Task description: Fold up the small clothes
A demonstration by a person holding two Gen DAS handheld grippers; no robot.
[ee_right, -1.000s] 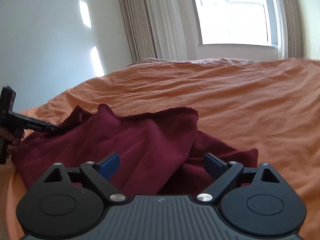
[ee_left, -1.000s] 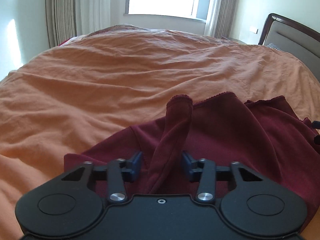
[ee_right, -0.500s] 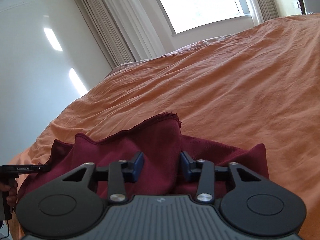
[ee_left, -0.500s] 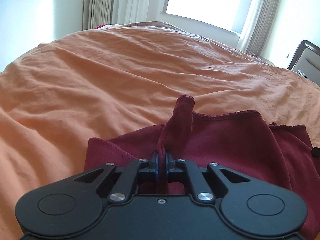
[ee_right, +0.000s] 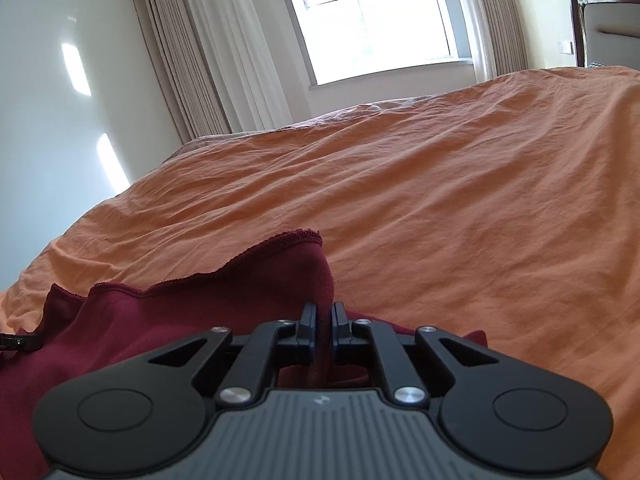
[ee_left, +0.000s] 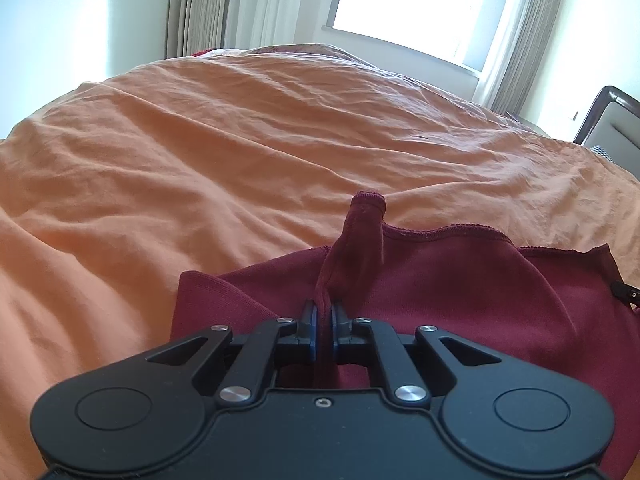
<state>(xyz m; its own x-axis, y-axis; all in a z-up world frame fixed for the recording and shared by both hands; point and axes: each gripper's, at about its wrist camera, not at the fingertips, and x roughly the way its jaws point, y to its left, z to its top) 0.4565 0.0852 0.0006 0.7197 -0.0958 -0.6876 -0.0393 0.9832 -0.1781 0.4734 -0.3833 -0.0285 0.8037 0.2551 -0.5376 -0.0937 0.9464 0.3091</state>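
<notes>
- Lying on the wide orange bed cover (ee_left: 200,168), the dark red knitted garment (ee_left: 460,280) is at the near edge of the bed, just in front of both grippers.
- The left gripper (ee_left: 322,322), black with blue pads, is clenched on a narrow fold of the dark red garment; the cloth passes between the two pads and rises beyond them as a small upright tube with a stitched hem at its top.
- The right gripper (ee_right: 323,322), of the same black and blue make, has just been closing its jaws, and a bunched fold of the garment is between them, pressed by both pads.
- In the right wrist view the garment (ee_right: 168,312) spreads to the left of the right gripper, and its stitched edge rises to a corner just beyond the pads.
- A small black tip of the other gripper shows at the far edge of each view, touching the red cloth.
- The bed cover is wrinkled and reaches back toward a bright window (ee_right: 384,24) with pale long curtains (ee_right: 208,52).
- A dark wooden headboard (ee_left: 608,120) with a grey panel stands at the right side of the bed.
</notes>
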